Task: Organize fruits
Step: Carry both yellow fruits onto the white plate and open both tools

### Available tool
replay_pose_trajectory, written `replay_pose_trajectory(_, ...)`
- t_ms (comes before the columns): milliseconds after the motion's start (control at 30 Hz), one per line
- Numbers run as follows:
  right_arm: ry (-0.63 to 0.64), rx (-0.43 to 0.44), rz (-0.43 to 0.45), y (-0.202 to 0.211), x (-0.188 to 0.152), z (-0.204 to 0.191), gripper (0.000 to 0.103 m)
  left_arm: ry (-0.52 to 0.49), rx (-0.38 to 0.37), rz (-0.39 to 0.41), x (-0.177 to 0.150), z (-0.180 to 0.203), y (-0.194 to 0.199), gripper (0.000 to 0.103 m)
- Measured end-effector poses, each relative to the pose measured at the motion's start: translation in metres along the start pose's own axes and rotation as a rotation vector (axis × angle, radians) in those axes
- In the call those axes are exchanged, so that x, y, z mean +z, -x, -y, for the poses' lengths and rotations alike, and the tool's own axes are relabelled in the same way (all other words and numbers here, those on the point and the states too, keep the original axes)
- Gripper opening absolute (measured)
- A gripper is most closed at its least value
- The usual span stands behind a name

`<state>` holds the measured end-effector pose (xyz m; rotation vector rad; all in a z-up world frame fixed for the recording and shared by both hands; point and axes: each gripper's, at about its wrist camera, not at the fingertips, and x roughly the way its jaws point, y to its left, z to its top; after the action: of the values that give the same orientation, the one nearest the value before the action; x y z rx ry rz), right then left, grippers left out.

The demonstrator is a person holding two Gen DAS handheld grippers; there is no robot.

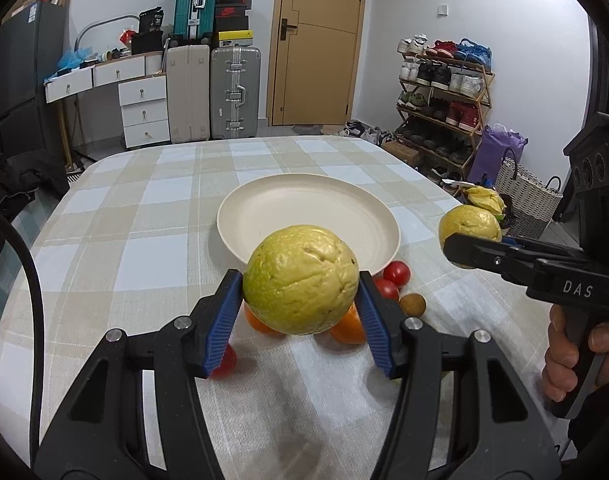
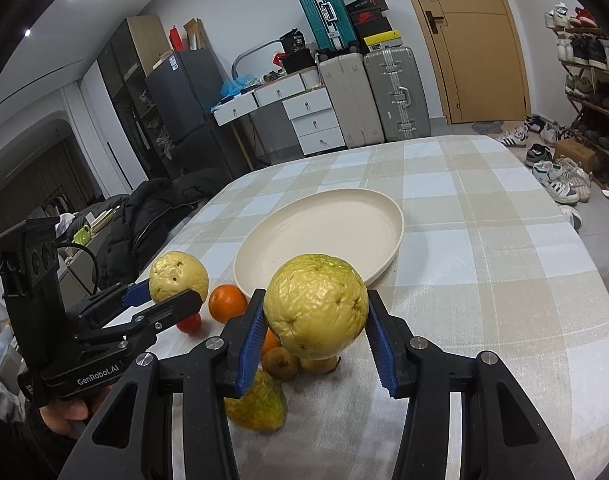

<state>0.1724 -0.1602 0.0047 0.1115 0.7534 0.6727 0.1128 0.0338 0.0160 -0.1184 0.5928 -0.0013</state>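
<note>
My left gripper (image 1: pixel 300 288) is shut on a wrinkled yellow-green guava (image 1: pixel 300 278), held above the checked tablecloth just short of the cream plate (image 1: pixel 272 208). My right gripper (image 2: pixel 314 314) is shut on a second guava (image 2: pixel 316 306), also in the air near the plate (image 2: pixel 304 220). Each view shows the other gripper from the side: the right one (image 1: pixel 470 248) with its guava (image 1: pixel 470 220), the left one (image 2: pixel 172 292) with its guava (image 2: pixel 178 274). Loose fruit lies below: oranges (image 1: pixel 346 326) (image 2: pixel 227 303), red tomatoes (image 1: pixel 396 273), a kiwi (image 1: pixel 412 304), a pear (image 2: pixel 258 406).
The table (image 1: pixel 144 208) carries a beige and white checked cloth. A dark jacket (image 2: pixel 152 216) lies past its left edge. Suitcases (image 1: pixel 234 92), drawers (image 1: pixel 142 112) and a door stand at the far wall. A shoe rack (image 1: pixel 444 96) and bags stand to the right.
</note>
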Motion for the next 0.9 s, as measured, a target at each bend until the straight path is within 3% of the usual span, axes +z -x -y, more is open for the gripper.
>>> replay_pose_trajectory(900,-0.049,0.001,-0.093,-0.071,0.028,0.018,0.049,0.024,0.007,-0.096,0.028,-0.008,-0.085,0.055)
